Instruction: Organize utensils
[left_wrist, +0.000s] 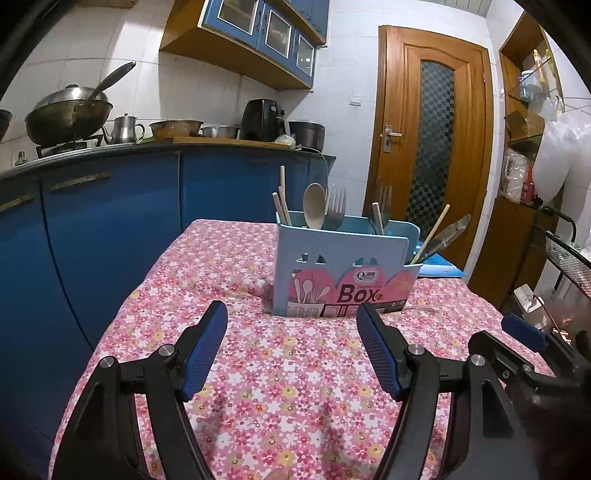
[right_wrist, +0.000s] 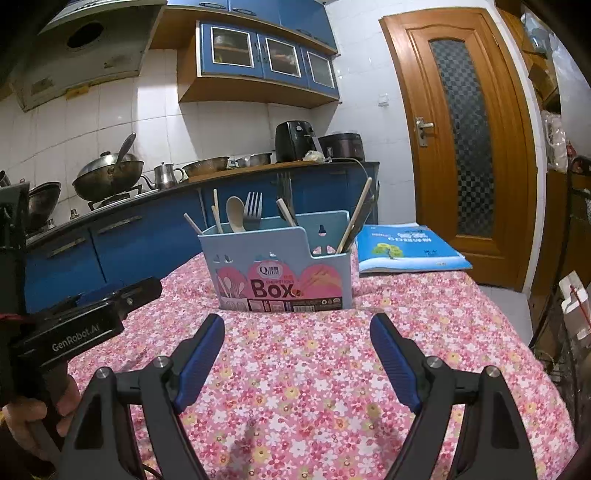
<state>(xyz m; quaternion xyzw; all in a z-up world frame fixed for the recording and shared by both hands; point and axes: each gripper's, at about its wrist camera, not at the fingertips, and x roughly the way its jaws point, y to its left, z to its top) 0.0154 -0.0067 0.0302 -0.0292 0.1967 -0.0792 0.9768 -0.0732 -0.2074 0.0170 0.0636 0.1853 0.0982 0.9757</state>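
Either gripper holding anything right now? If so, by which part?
Nothing is held. The left gripper and right gripper are both open and empty above the pink floral tablecloth, short of the light blue plastic utensil box.

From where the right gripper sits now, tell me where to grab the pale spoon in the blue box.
Grip the spoon just under its bowl, coming down from above. It stands handle-down in the box, so only the bowl and neck show over the rim. A fork stands close on its right, so probably close the open right gripper front to back.
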